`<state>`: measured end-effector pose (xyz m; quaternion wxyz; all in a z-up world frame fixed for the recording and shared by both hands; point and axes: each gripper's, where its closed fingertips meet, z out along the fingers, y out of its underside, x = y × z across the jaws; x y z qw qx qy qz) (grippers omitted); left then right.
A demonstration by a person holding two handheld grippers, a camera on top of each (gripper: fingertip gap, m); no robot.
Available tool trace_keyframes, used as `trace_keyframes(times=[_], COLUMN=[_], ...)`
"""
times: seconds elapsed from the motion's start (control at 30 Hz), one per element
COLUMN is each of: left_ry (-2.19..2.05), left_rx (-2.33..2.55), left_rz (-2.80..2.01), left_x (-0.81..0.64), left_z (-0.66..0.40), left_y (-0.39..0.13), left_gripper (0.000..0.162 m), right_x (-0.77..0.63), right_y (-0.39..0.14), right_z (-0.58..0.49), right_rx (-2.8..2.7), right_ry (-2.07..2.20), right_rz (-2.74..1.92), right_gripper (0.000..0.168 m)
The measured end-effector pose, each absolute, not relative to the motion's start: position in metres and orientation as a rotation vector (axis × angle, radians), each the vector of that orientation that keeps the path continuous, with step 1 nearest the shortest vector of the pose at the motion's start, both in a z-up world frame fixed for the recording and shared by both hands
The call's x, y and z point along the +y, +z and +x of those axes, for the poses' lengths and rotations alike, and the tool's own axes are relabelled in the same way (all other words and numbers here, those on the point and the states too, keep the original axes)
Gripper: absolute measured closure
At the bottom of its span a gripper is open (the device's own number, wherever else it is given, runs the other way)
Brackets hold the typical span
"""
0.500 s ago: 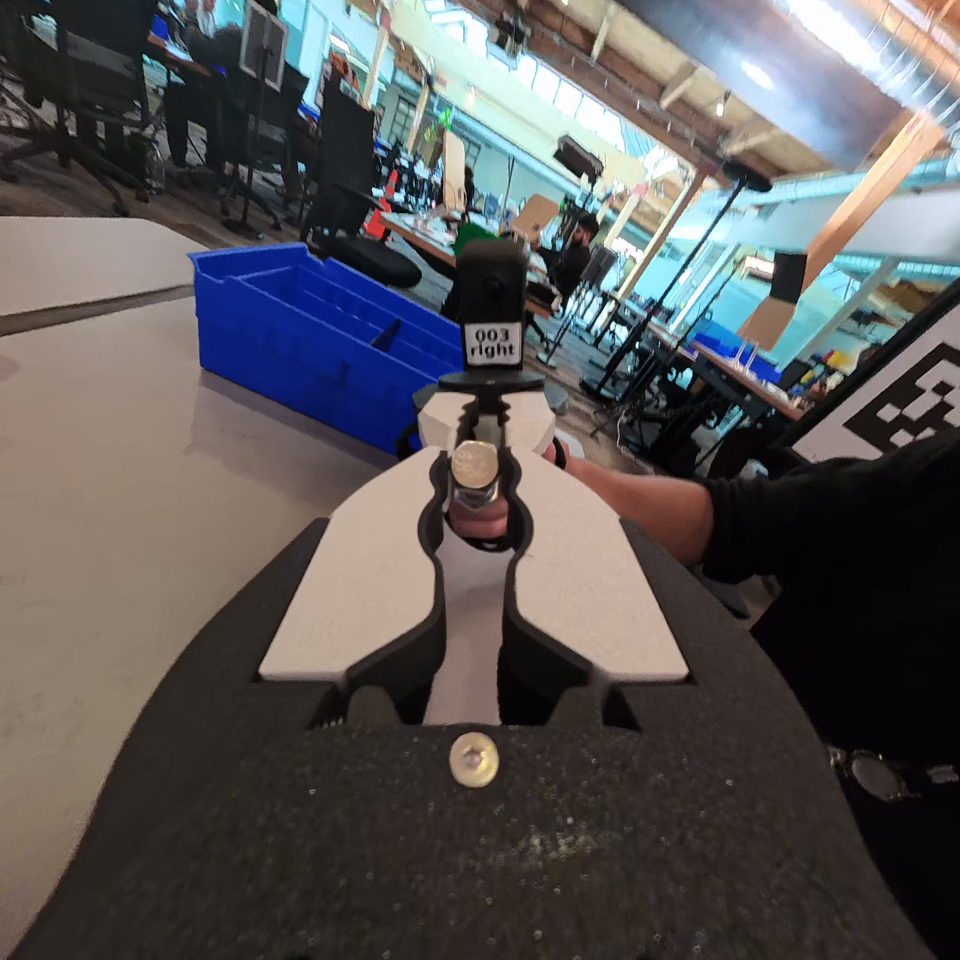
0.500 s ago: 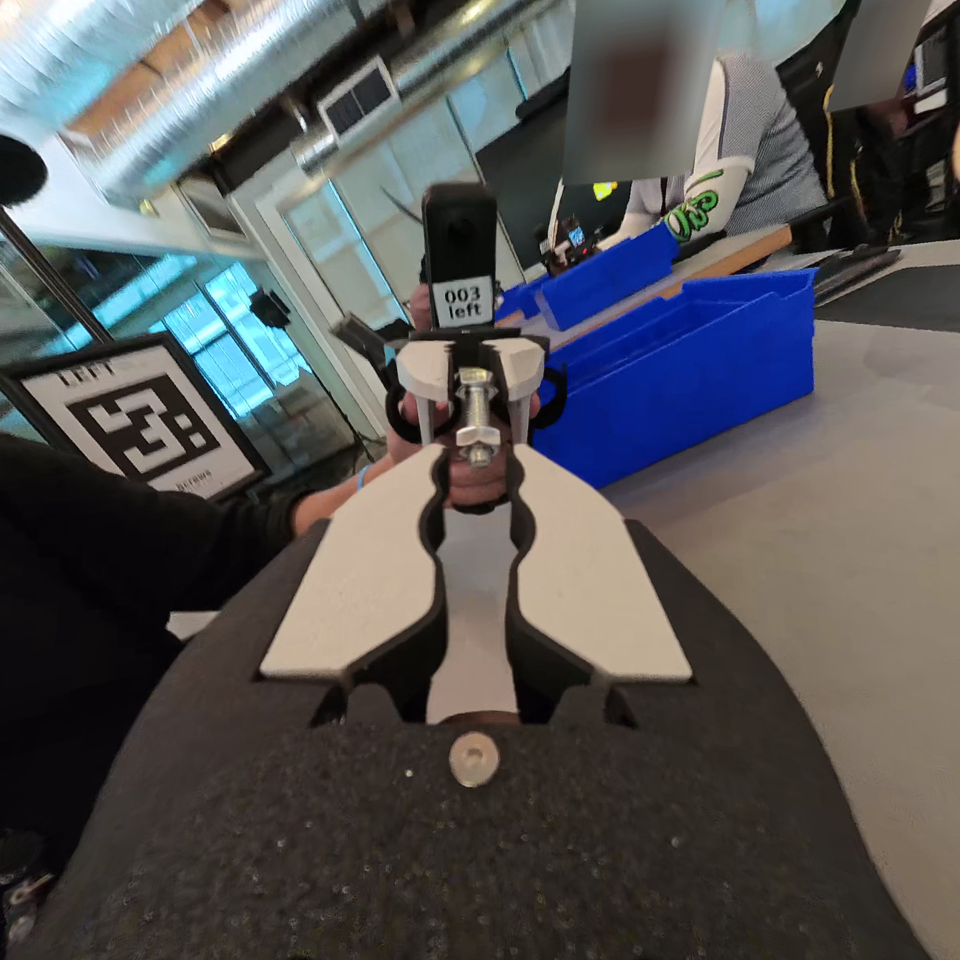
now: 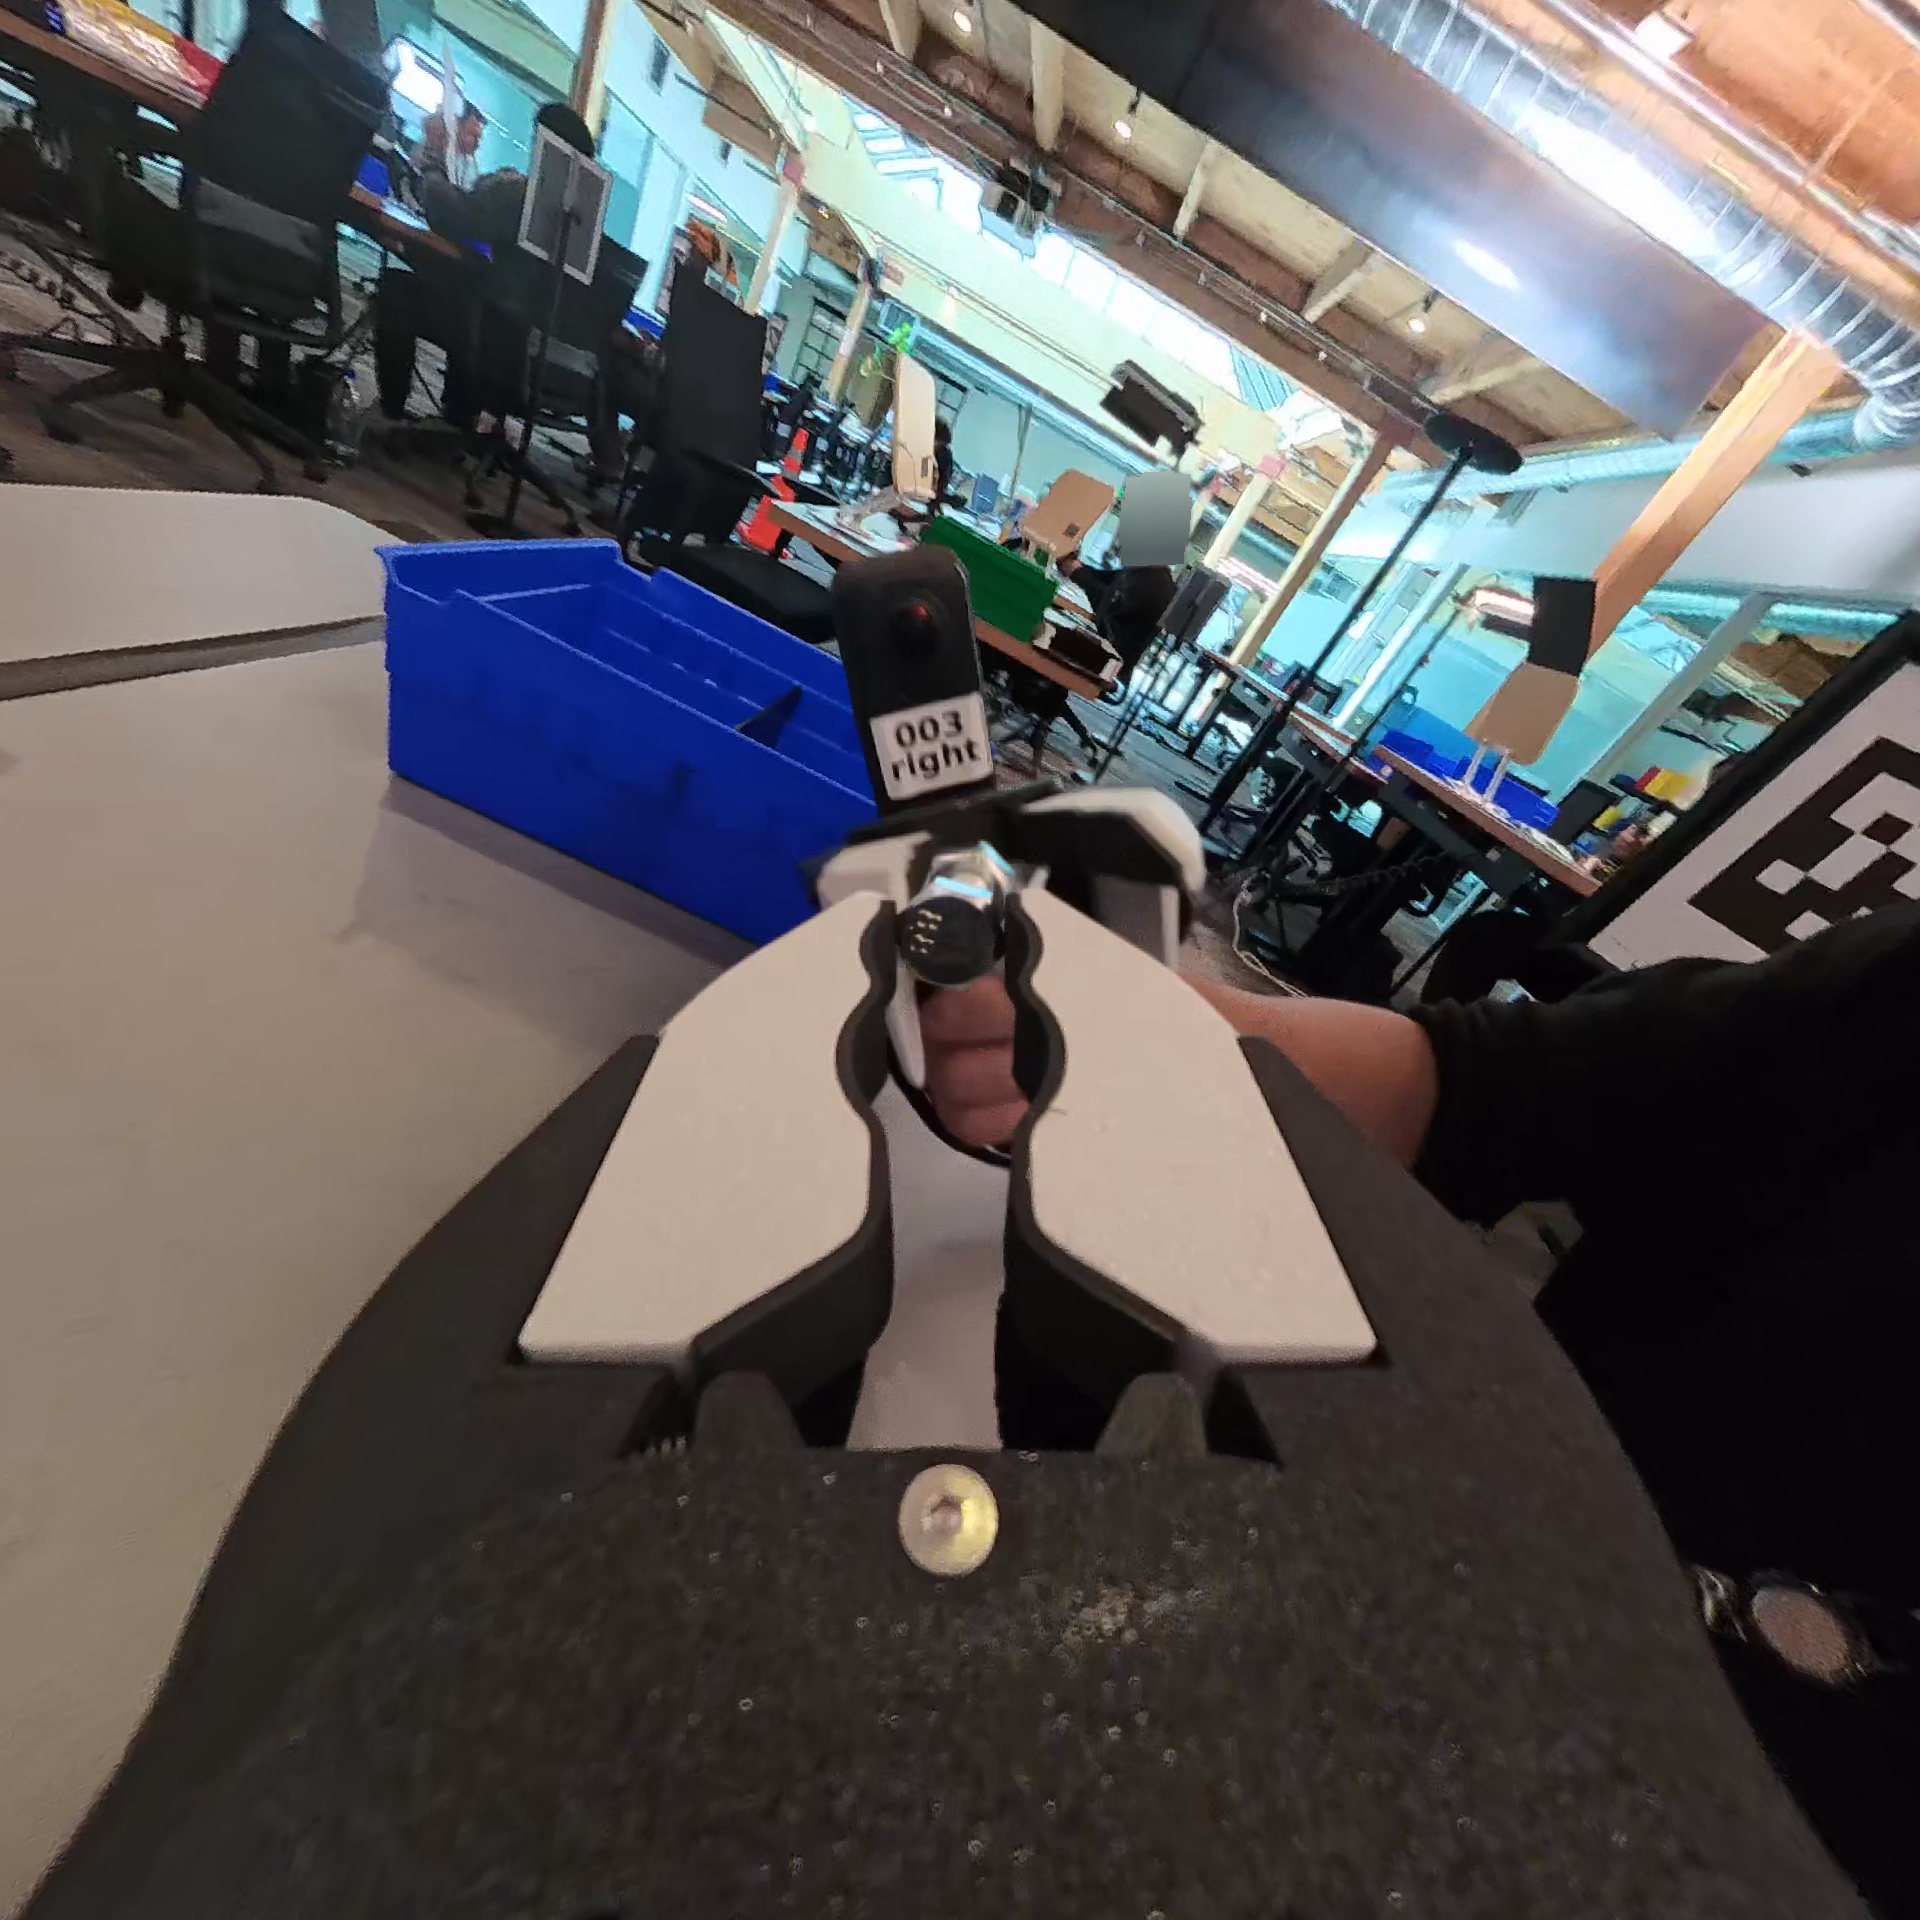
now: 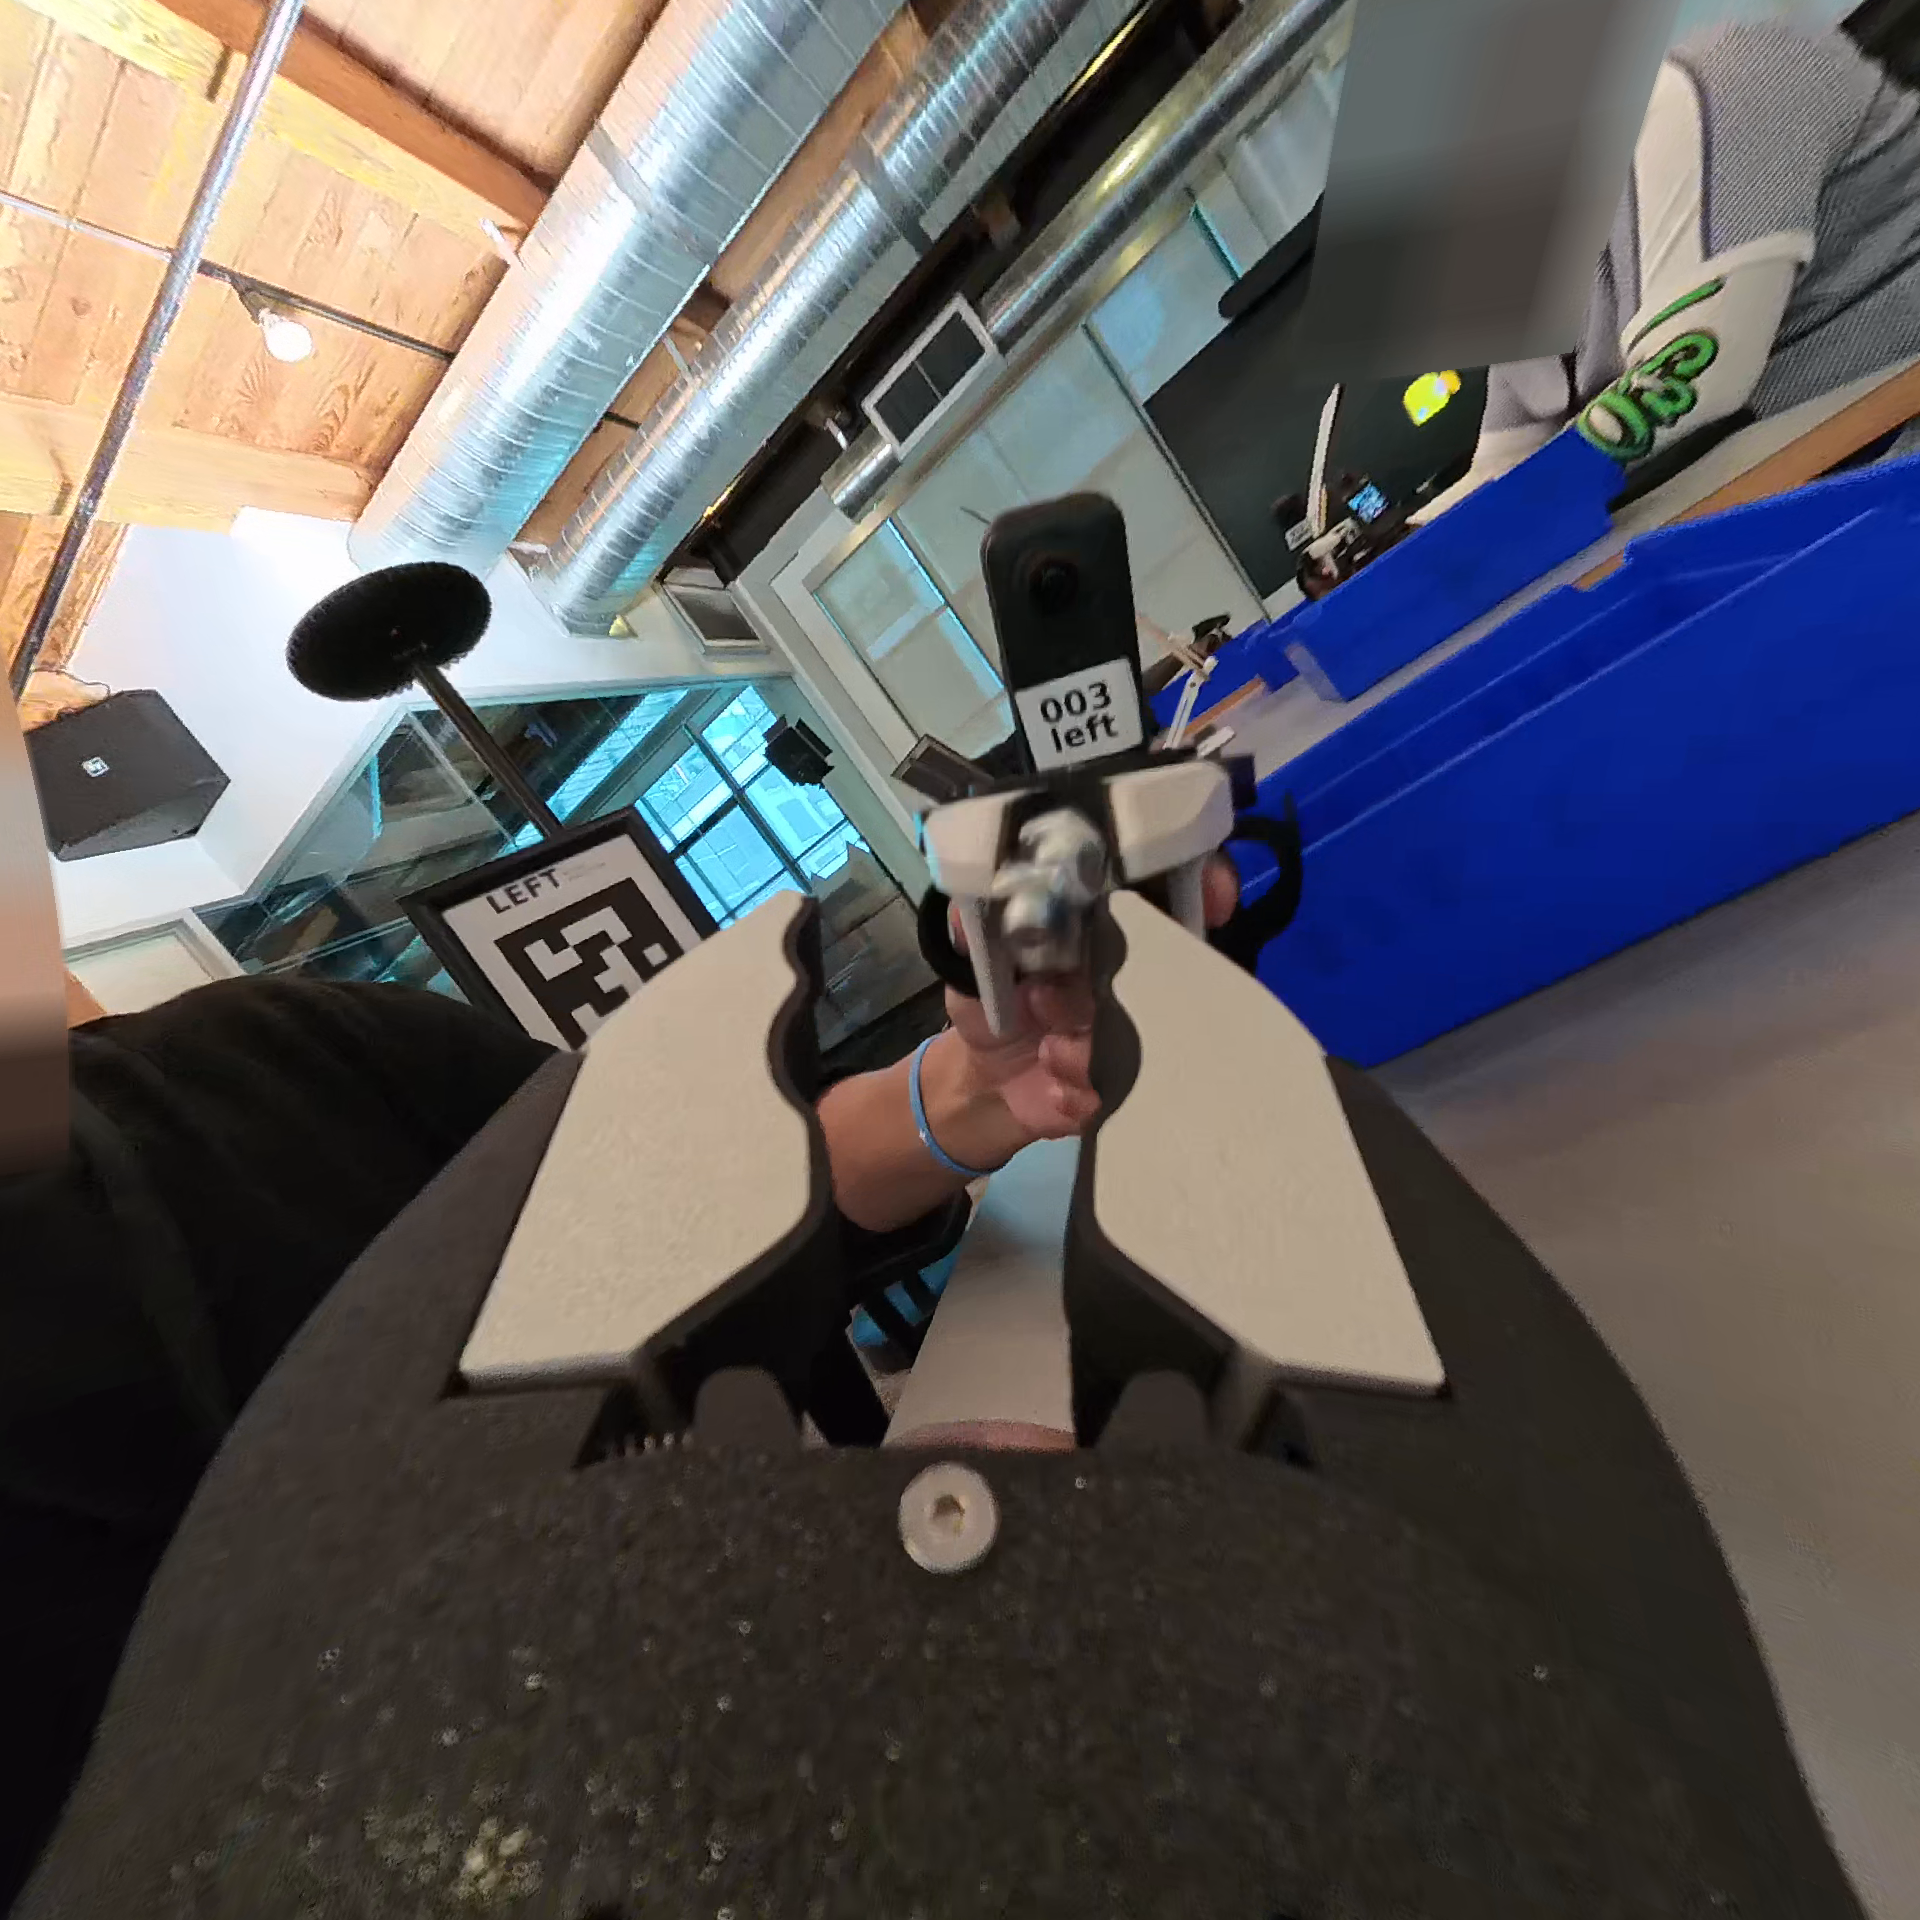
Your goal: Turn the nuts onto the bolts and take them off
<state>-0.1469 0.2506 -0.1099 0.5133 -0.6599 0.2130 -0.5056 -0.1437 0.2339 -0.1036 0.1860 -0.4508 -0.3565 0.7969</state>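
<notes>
Left wrist view: the left gripper [image 3: 951,940] has its jaws closed on the head of a bolt [image 3: 948,940], held in the air above the grey worktop [image 3: 208,1039].
Bolt: its shank runs away from the camera toward the right gripper [image 3: 997,862], which faces it head-on, just in front of a blue bin [image 3: 582,727].
Right wrist view: the right gripper [image 4: 956,935] has its jaws spread wide; neither finger touches metal.
Nut [image 4: 1023,914]: threaded on the bolt [image 4: 1055,847], between the right gripper's fingertips, blurred.
Left gripper from this side [image 4: 1075,842]: white fingers pinch the bolt, with a hand [image 4: 1029,1070] on the handle below.
Blue bin [image 4: 1558,831]: on the worktop, to the right of the bolt, well apart.
Marker board [image 4: 571,935]: stands to the left of the bolt, behind a black sleeve [image 4: 260,1143].
</notes>
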Motion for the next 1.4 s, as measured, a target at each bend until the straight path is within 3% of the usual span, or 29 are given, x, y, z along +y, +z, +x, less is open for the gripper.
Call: trace_keyframes(times=[0.3,0.47,0.57,0.67,0.83,0.9,0.93,1.03,1.1,1.3,1.4], left_ry=[-1.195,-1.246,-1.255,-1.246,-1.228,-1.187,-1.184,-1.203,-1.203,-1.206,-1.181], left_rx=[0.485,0.417,0.386,0.401,0.468,0.491,0.493,0.508,0.513,0.519,0.528], left_rz=[-1.580,-1.480,-1.464,-1.477,-1.526,-1.552,-1.553,-1.532,-1.526,-1.509,-1.524], left_x=[0.238,0.241,0.243,0.243,0.240,0.241,0.241,0.238,0.236,0.235,0.235], left_z=[-0.144,-0.154,-0.161,-0.162,-0.153,-0.148,-0.146,-0.142,-0.141,-0.145,-0.145], left_y=[-0.113,-0.102,-0.104,-0.107,-0.116,-0.121,-0.121,-0.115,-0.114,-0.112,-0.114], left_gripper=[0.144,0.144,0.144,0.145,0.145,0.145,0.145,0.145,0.145,0.145,0.145], right_x=[0.240,0.214,0.219,0.225,0.239,0.239,0.239,0.247,0.240,0.218,0.221], right_y=[-0.131,-0.124,-0.111,-0.117,-0.118,-0.120,-0.124,-0.133,-0.137,-0.131,-0.133], right_z=[-0.142,-0.148,-0.148,-0.149,-0.149,-0.148,-0.149,-0.152,-0.152,-0.153,-0.153], right_rx=[-1.198,-1.141,-1.075,-1.090,-1.010,-1.046,-1.070,-1.029,-1.040,-1.043,-1.094], right_ry=[1.968,2.263,2.286,2.181,2.134,2.113,2.073,2.034,2.127,2.360,2.235], right_rz=[-1.421,-1.373,-1.330,-1.344,-1.381,-1.388,-1.419,-1.480,-1.502,-1.420,-1.418], right_gripper=[0.121,0.114,0.121,0.143,0.151,0.164,0.161,0.133,0.128,0.150,0.151])
